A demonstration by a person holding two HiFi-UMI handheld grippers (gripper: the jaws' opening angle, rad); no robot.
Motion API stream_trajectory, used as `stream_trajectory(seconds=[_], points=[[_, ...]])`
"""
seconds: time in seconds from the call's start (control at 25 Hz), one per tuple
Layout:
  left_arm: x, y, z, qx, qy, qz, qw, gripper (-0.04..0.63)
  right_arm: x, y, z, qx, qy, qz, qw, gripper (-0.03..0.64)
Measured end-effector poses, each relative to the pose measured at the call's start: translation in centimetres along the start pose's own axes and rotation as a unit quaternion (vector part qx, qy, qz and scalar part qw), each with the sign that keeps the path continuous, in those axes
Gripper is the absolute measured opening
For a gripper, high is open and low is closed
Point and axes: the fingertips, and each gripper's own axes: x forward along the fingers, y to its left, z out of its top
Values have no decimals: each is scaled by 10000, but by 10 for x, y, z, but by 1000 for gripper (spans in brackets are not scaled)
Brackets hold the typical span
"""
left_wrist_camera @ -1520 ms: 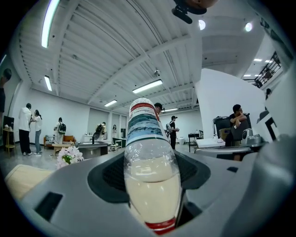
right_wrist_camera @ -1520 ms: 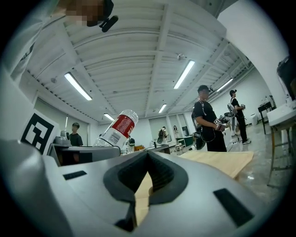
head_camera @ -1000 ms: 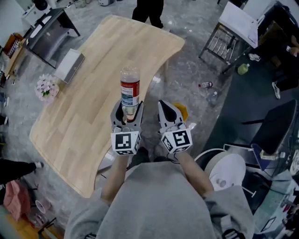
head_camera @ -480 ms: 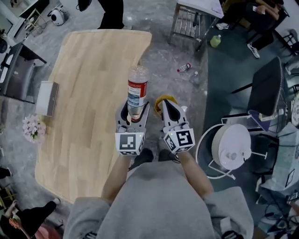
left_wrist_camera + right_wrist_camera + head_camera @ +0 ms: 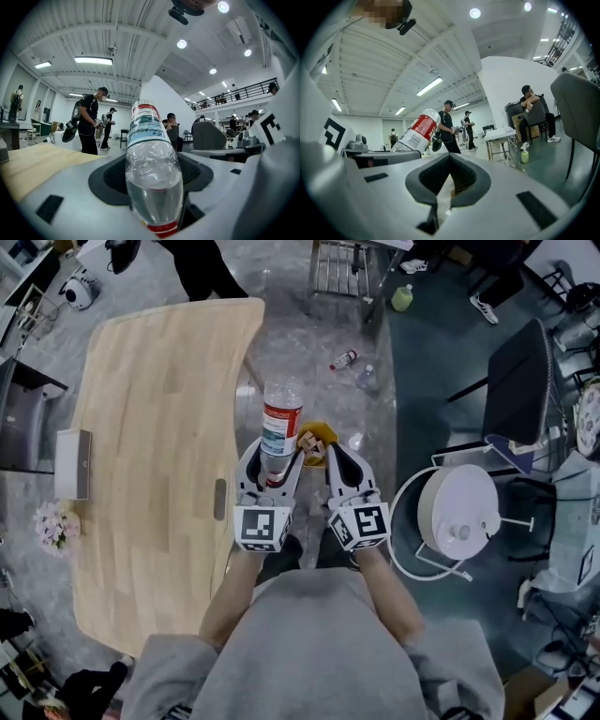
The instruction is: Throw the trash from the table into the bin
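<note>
Now the left claw (image 5: 271, 458) clamps a bottle (image 5: 281, 421), red-white label unreadable; the right claw (image 5: 339, 457) pinches a yellow wrapper (image 5: 315, 440).

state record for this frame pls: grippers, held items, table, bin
left gripper: shut on plastic bottle, some water inside
right gripper: fingers shut on crumpled yellow scrap
table: wooden, to the person's left; grey box by its left edge
bin: probably the white round lidded container on the floor, right of the grippers
</note>
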Motion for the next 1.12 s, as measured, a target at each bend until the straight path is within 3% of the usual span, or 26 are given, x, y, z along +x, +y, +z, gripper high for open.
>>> stream_trajectory(seconds=[0.28, 0.52, 0.64, 1.12], points=[[46, -39, -34, -21, 243, -40, 9997, 288, -2, -67, -19, 57, 130, 0, 9999, 3], [85, -59, -82, -75, 309, 306, 9990, 290, 1, -125, -57, 200, 333, 117, 9992, 3], [104, -64, -112, -12, 404, 302, 9987, 290, 5, -148, -79, 296, 408, 94, 9987, 3], [127, -67, -240, 64, 752, -77, 9971, 290, 10, -173, -185, 665, 449, -275, 9964, 3]])
